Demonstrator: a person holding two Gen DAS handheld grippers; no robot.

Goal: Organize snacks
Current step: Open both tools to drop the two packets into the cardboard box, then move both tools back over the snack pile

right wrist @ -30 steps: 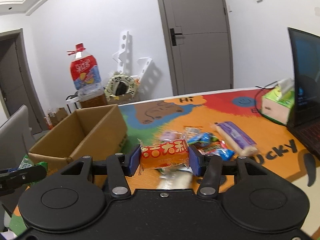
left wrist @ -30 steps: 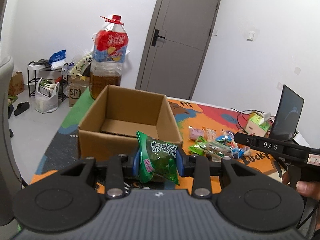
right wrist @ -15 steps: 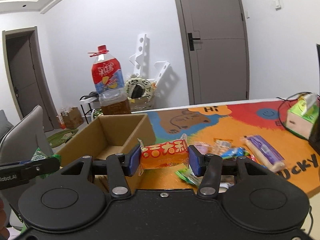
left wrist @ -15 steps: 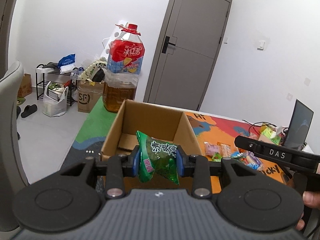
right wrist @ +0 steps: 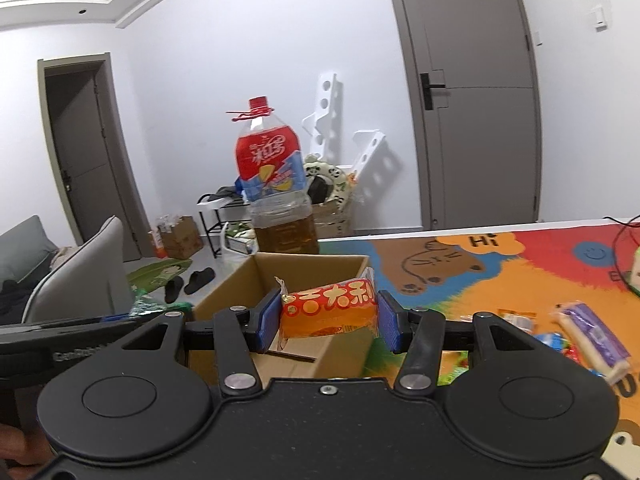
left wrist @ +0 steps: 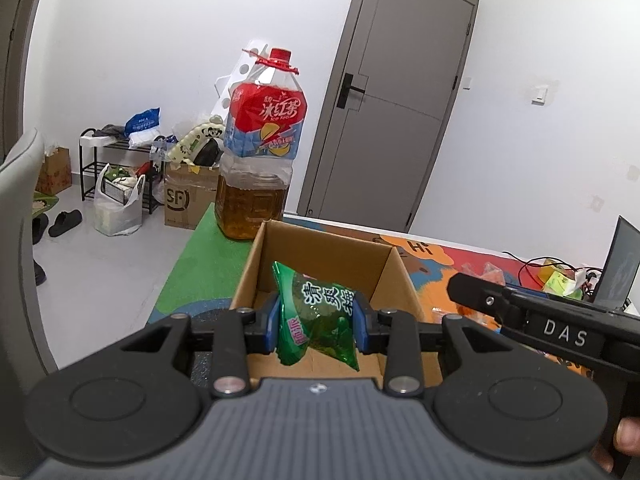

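The table (right wrist: pixel 500 276), under its bright cartoon mat, runs wide and bare to the right before the loose snacks (right wrist: pixel 580 328). At its left end the cardboard box (left wrist: pixel 320 256) stands open-topped, an iced-tea bottle (left wrist: pixel 260 168) just behind its far wall. The left gripper (left wrist: pixel 316 316) pinches a green snack packet (left wrist: pixel 316 312) above the box's near rim. The right gripper (right wrist: pixel 328 316) clamps an orange snack packet (right wrist: pixel 330 308) over the box's right wall.

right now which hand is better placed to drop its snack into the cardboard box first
Probably left. The left gripper holds the green packet squarely in front of the cardboard box opening. The right gripper grips the orange packet nearer the box's right wall.
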